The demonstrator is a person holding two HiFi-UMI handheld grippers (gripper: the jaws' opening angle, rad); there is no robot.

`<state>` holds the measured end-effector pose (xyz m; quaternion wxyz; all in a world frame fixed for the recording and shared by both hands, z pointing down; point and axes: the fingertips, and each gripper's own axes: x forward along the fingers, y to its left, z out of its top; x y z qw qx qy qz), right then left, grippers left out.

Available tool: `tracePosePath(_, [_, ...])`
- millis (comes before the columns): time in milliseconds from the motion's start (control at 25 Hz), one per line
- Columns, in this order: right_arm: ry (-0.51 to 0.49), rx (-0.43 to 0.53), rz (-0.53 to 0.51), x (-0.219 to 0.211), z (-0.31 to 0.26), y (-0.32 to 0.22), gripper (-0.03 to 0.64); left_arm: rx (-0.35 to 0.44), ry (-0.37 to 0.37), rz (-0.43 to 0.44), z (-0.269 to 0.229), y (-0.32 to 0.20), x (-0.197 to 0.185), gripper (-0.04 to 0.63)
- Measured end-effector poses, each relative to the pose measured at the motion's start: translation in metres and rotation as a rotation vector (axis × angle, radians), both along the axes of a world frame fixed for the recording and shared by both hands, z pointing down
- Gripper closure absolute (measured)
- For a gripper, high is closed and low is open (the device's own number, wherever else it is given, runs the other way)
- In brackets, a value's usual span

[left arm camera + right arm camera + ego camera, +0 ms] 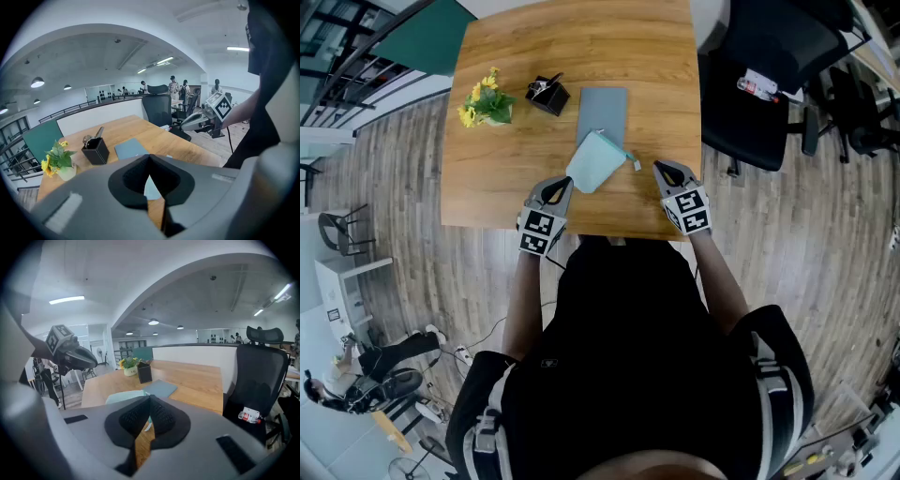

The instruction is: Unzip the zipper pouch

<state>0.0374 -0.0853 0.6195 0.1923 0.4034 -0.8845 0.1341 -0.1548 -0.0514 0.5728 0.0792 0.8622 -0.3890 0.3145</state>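
A pale mint zipper pouch [594, 160] lies on the wooden table [497, 183] near its front edge, its zip pull [635, 163] sticking out to the right. My left gripper [567, 183] hovers just left of the pouch, jaws shut and empty. My right gripper [657, 167] sits just right of the zip pull, also shut with nothing in it. In the left gripper view [149, 158] the pouch [151, 188] shows only as a sliver behind the closed jaws. In the right gripper view [150, 399] the pouch [123, 397] lies just beyond the tips.
A grey notebook [603, 112] lies behind the pouch. A black pen holder [547, 96] and a small pot of yellow flowers [487, 101] stand at the back left. A black office chair [769, 75] is off the table's right side.
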Motion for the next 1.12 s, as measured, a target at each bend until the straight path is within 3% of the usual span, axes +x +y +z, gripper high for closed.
tracePosePath(1120, [0.028, 0.004, -0.038, -0.0094, -0.0021, -0.0042, 0.614, -0.005, 0.011, -0.002, -0.0019, -0.0095, -0.0008, 0.595])
